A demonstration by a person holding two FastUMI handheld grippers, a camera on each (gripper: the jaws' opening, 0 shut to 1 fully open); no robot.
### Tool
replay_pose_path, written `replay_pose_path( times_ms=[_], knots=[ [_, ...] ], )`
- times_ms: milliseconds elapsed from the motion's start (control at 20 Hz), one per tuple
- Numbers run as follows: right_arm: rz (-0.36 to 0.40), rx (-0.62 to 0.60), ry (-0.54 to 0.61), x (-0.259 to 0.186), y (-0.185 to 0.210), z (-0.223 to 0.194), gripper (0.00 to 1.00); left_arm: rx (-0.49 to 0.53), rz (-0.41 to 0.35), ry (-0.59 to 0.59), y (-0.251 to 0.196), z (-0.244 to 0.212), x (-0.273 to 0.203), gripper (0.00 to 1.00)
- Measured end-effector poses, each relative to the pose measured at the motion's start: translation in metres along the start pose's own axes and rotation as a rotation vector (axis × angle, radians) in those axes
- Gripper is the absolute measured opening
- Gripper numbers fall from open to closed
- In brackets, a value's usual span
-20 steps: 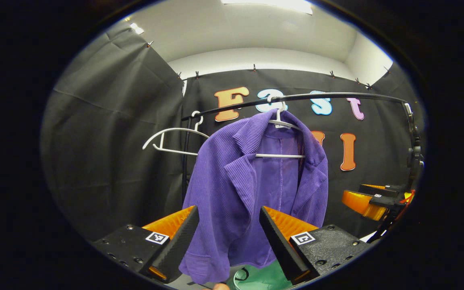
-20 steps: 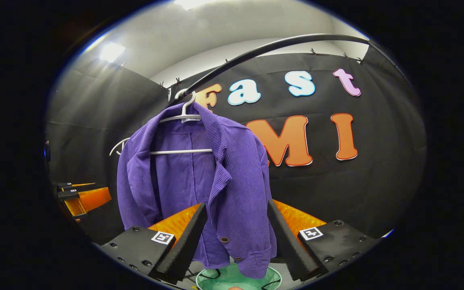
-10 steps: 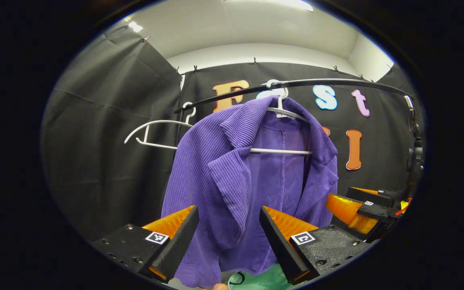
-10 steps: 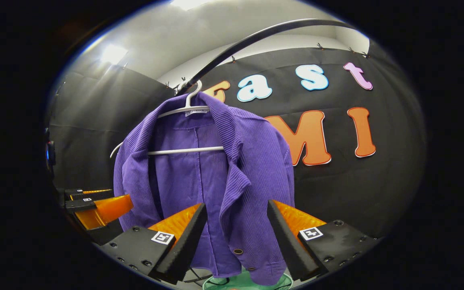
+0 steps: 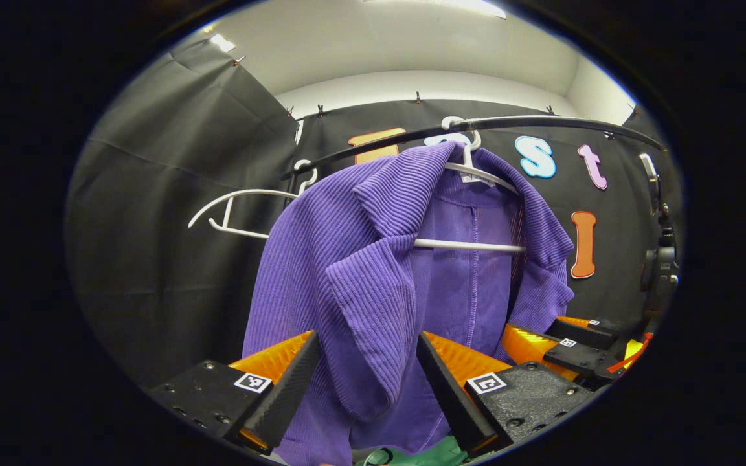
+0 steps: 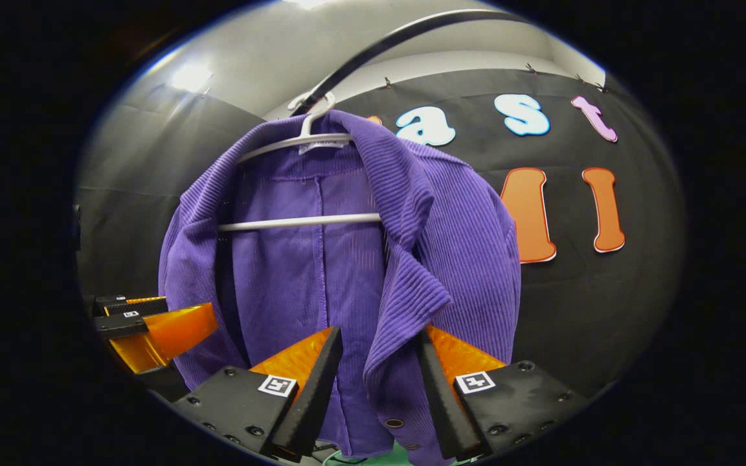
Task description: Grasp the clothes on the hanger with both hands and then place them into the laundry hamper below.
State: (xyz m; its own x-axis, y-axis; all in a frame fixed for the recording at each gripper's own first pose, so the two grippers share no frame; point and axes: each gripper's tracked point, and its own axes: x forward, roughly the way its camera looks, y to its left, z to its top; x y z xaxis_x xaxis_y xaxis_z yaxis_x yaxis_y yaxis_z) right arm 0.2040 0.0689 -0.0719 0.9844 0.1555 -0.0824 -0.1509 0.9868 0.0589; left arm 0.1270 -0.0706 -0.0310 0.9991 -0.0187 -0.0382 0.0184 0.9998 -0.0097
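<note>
Because it is ribbed, soft cloth, the purple jacket (image 5: 373,272) will likely be light, limp and not slippery, folding and sagging wherever it is pinched rather than keeping shape; the doubled front edges below the lapels look like the firmest places to take hold, one edge per gripper. The jacket hangs open-fronted on a white hanger (image 5: 476,178), collar at 12 o'clock, hem toward 6 o'clock, so its long axis runs vertical and its front faces both cameras. In the left gripper view the left gripper (image 5: 366,372) has its fingers spread, with the nearer lapel hanging between them; whether cloth touches either finger cannot be told. In the right gripper view the right gripper (image 6: 379,372) is likewise spread around the buttoned front edge (image 6: 399,388), narrower gap, no clamping visible. The hanger hooks on a black rail (image 5: 541,123); an empty white hanger (image 5: 237,207) sits toward 9 o'clock of the jacket. A green laundry hamper (image 5: 438,453) shows at 6 o'clock, directly below the hem. Judged stage: pre-grasp, both sets of fingers yet to press.
</note>
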Motion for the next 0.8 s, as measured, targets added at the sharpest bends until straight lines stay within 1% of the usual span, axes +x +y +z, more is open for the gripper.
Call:
replay_pose_path(
  times_ms=[50,100,150,200,250,300,350,400,450,500,550,600,650,700,750,800],
  knots=[
    [-0.008,0.010,0.008,0.007,-0.004,-0.002,0.70,0.004,0.003,0.006,0.001,-0.002,0.003,0.99],
    [-0.014,0.020,0.018,0.009,-0.006,-0.004,0.64,0.009,0.005,0.010,0.001,-0.004,0.006,0.88],
    [-0.007,0.037,0.029,0.012,-0.005,-0.006,0.58,0.011,0.013,0.013,0.002,-0.006,0.008,0.88],
    [0.024,0.059,0.036,0.017,-0.001,-0.007,0.53,0.010,0.019,0.015,0.002,-0.007,0.009,0.87],
    [0.063,0.081,0.044,0.019,0.005,-0.008,0.30,0.009,0.016,0.014,0.002,-0.007,0.011,0.86],
    [0.105,0.102,0.050,0.019,0.013,-0.009,0.53,0.007,0.013,0.012,0.000,-0.006,0.014,0.87],
    [0.144,0.105,0.048,0.020,0.018,-0.008,0.48,0.007,0.014,0.007,0.000,-0.005,0.014,0.81],
    [0.147,0.103,0.042,0.023,0.018,-0.007,0.42,0.008,0.019,0.006,0.000,-0.005,0.016,0.75],
    [0.109,0.090,0.035,0.025,0.012,-0.008,0.24,0.009,0.025,0.007,0.002,-0.006,0.019,0.69],
    [0.090,0.076,0.033,0.022,0.002,-0.006,0.07,0.007,0.030,0.008,0.003,-0.007,0.020,0.63],
    [0.069,0.067,0.034,0.025,-0.005,-0.006,0.11,0.004,0.033,0.009,0.003,-0.007,0.021,0.58],
    [0.073,0.077,0.042,0.029,-0.006,-0.006,0.11,0.000,0.030,0.009,0.003,-0.007,0.022,0.51],
    [0.076,0.088,0.049,0.014,-0.009,-0.005,0.08,-0.004,0.014,0.009,0.000,-0.008,0.024,0.55],
    [0.085,0.098,0.059,0.021,-0.009,-0.006,0.08,0.002,-0.004,0.013,-0.003,-0.008,0.027,0.38],
    [0.097,0.106,0.064,0.015,-0.010,-0.003,0.03,0.000,0.008,0.014,0.004,-0.008,0.028,0.21],
    [0.113,0.118,0.067,0.015,-0.010,0.000,0.07,-0.031,-0.018,0.004,0.002,-0.008,0.029,0.05]
  ],
)
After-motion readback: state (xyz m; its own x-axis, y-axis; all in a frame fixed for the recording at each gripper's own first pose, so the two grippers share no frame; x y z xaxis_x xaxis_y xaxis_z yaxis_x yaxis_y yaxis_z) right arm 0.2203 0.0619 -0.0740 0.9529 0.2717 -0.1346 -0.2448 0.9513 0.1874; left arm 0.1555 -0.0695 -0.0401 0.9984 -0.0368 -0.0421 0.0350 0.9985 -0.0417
